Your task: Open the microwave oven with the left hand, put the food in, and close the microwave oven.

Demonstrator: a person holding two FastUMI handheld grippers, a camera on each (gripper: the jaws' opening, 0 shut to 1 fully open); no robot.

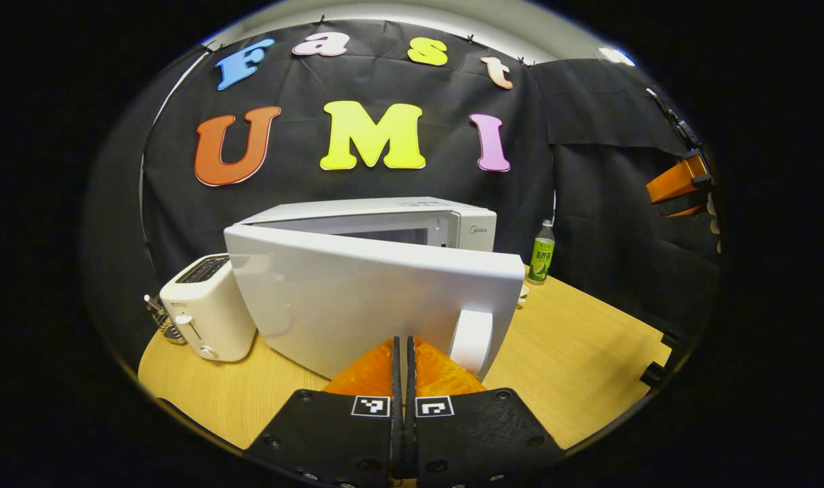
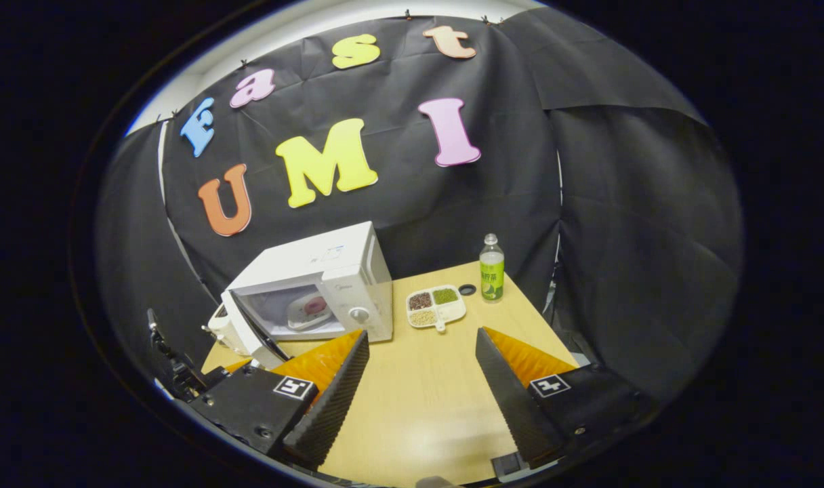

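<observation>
**Microwave oven with door part open and food inside, seen from both hand-held grippers**

The wooden table (image 2: 419, 400) carries every object in the scene. Largest on it is the white microwave oven (image 2: 331, 274), standing toward the table's left rear in the right gripper view. Its door (image 1: 358, 298) is hinged on the left and swung partway out; in the left gripper view the door's outer face spans most of the foreground, with the white handle (image 1: 471, 341) at its free right edge. Through the opening, in the right gripper view, a dish of food (image 2: 305, 310) with a pinkish centre rests on the cavity floor. A white toaster (image 1: 205, 308) stands just beside the oven's hinge side. Right of the oven lies a white divided tray (image 2: 436, 306) holding dark, green and pale contents in separate compartments. A green-labelled bottle (image 2: 491, 269) stands upright near the table's far right corner, with a small dark ring (image 2: 467, 290) between it and the tray.

The left gripper (image 1: 404, 349) has its two fingers pressed together with nothing between them; the tips sit close to the door's outer face, just left of the handle, though contact cannot be confirmed. The right gripper (image 2: 422, 346) is held above the table's near edge, fingers spread wide and empty, well apart from the oven.
</observation>
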